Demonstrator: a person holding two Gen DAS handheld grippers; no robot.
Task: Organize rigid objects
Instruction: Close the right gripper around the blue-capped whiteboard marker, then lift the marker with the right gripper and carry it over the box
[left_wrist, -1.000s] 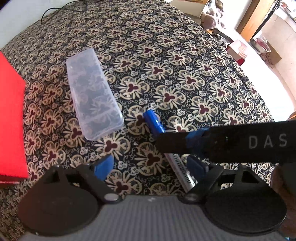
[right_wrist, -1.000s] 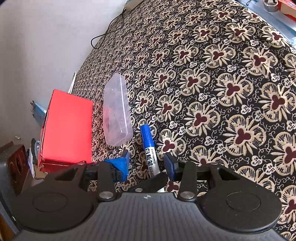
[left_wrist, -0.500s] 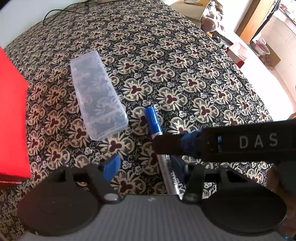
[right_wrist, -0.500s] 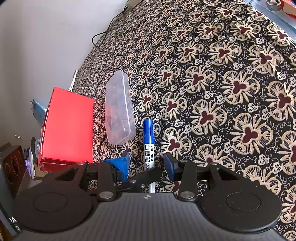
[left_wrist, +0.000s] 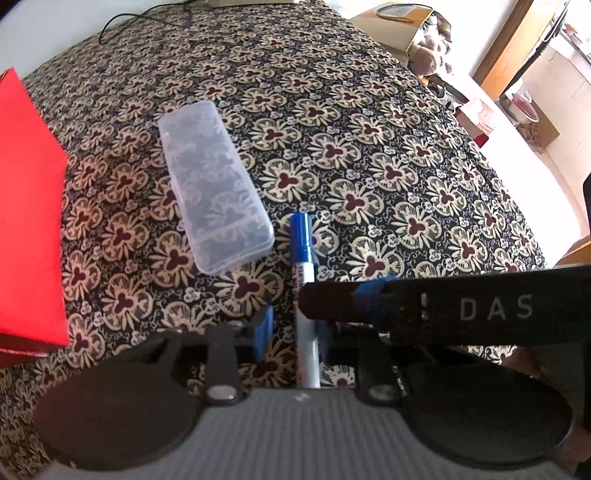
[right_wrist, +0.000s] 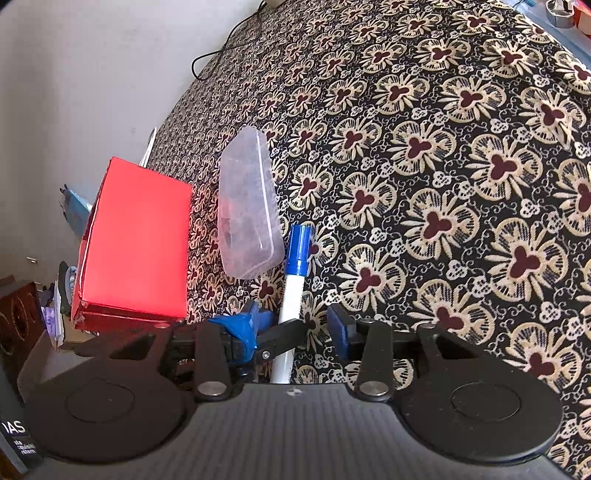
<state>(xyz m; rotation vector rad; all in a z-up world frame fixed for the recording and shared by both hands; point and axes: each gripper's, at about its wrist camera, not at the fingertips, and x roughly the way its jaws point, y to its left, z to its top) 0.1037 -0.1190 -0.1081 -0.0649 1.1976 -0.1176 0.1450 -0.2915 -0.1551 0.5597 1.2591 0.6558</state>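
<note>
Closing narrow around the marker (left_wrist: 306, 332), the left gripper (left_wrist: 295, 332) has just been pinching in — pen between its pads, beside the clear case (left_wrist: 214, 184); right gripper (right_wrist: 295, 328) stands wide, likely steadying.

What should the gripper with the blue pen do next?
Probably lift the marker slightly off the cloth. The left gripper has just been closing, its pads now around the white barrel, and the clear case lying beside it is shut, so lifting comes first.
</note>
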